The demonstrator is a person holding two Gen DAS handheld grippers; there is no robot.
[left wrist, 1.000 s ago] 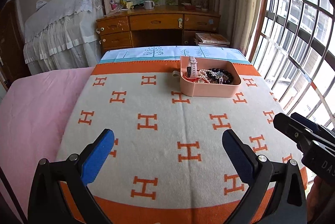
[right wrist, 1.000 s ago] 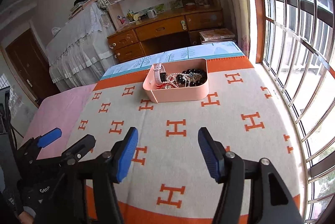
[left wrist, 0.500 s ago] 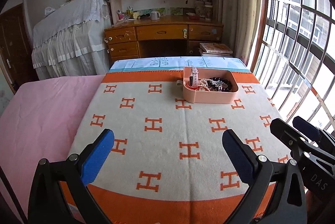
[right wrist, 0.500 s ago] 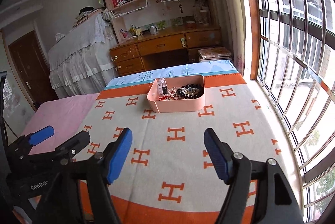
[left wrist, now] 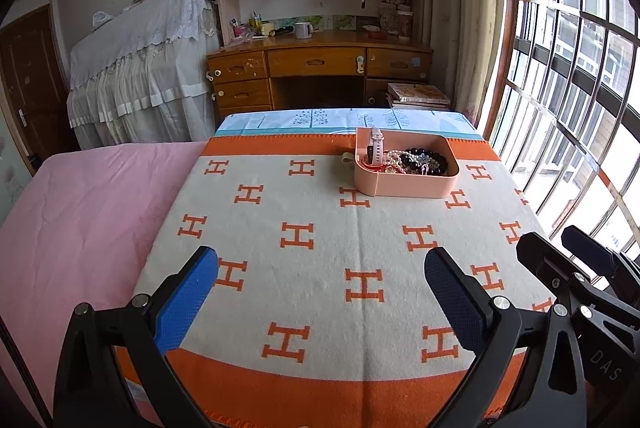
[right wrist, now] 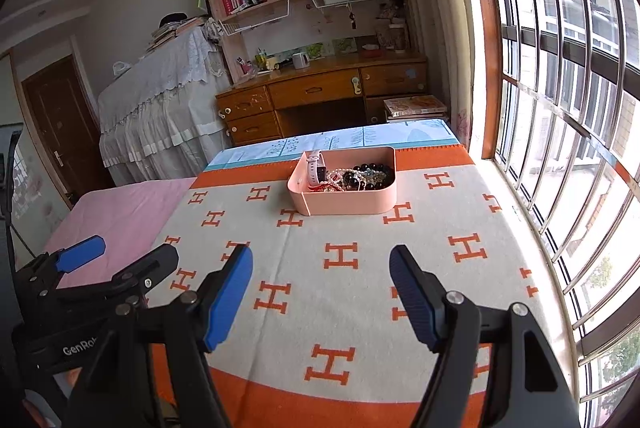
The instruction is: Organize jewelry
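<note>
A pink tray [left wrist: 406,189] [right wrist: 348,205] sits near the far edge of the H-patterned blanket [left wrist: 320,228]. In it a pink-strapped watch [left wrist: 376,148] [right wrist: 315,168] leans at the left end, beside pale bead strings and dark beads [left wrist: 424,161] [right wrist: 370,174]. My left gripper [left wrist: 320,260] [right wrist: 130,250] hovers open over the near half of the blanket, nothing between its blue pads. My right gripper [right wrist: 320,256] [left wrist: 550,238] is beside it on the right, also open and empty. Both are well short of the tray.
The blanket covers the right part of a bed with a pink sheet [left wrist: 80,208] to the left. A barred window [left wrist: 580,88] runs along the right. Behind the bed stand a wooden desk [left wrist: 316,60], bookshelves and a cloth-covered piece of furniture [left wrist: 140,68].
Both grippers have drawn back and risen from the tray, which now looks smaller and farther. The right gripper's jaws have widened a little. The tray's contents are unmoved.
</note>
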